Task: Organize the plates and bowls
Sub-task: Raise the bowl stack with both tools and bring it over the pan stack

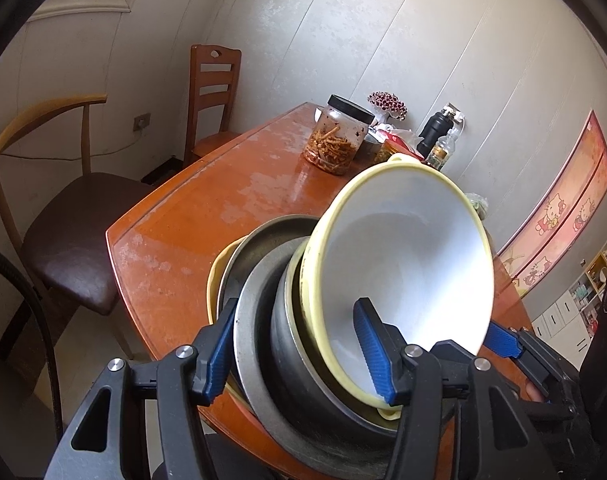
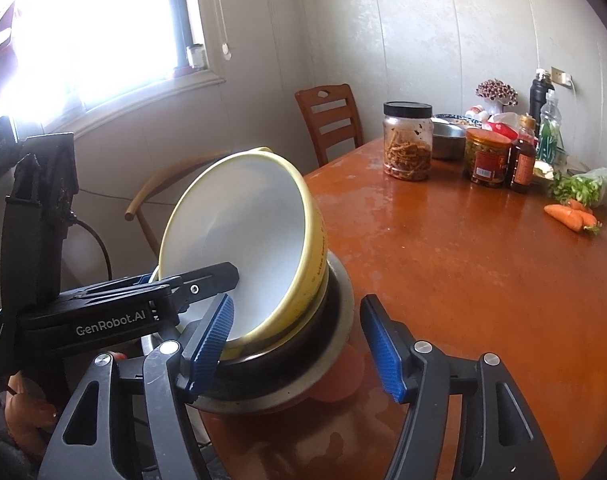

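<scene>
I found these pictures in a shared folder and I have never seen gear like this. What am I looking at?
There is no robot here. A person holds a hand-held gripper in each hand, and each has a wide-angle camera that looks along its two blue-padded fingers. One picture is from the left hand-held gripper, the other from the right hand-held gripper.

Both point at a stack near the edge of an orange table. A yellow bowl leans tilted in a pile of steel dishes. The left one's fingers straddle the stack, one outside the steel and one inside the bowl. I cannot tell whether they squeeze. The right one is open, with one pad at the bowl's rim.

Farther back are a black-lidded jar, sauce bottles and carrots.
</scene>
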